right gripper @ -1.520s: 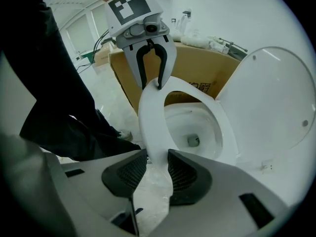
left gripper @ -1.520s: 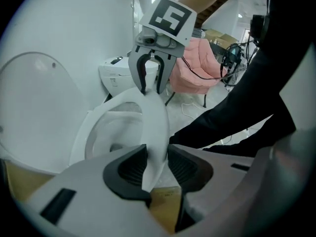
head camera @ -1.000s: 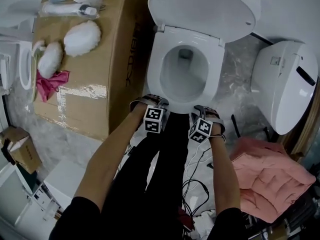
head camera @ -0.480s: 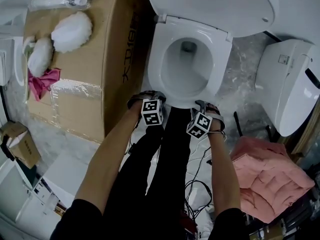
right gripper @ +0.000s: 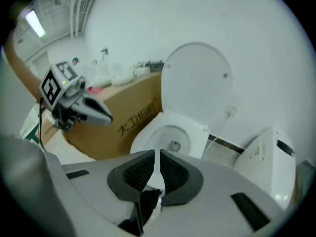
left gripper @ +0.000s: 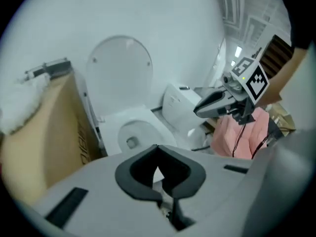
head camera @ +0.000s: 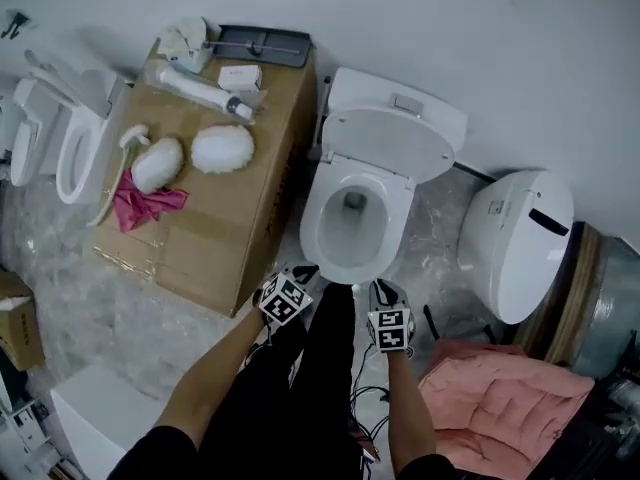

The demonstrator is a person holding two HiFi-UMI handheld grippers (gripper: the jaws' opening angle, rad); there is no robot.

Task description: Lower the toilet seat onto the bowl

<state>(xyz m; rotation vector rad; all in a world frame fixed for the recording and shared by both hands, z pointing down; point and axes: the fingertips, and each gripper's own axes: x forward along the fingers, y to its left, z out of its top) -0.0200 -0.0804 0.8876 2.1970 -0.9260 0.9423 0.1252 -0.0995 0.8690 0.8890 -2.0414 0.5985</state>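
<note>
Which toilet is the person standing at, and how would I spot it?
Find the big cardboard box against the white wall; the toilet stands right beside it, on the box's right in the head view. Its lid is raised so you look into the open bowl, whereas the toilet to its right has its lid shut.

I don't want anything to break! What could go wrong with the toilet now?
1. The lid stands up and nothing holds it: the left gripper is shut and empty, and the right gripper is closing on nothing. If the lid gets pushed, it could slam onto the bowl.
2. Cables lie by the person's feet, so a step could snag them.
</note>
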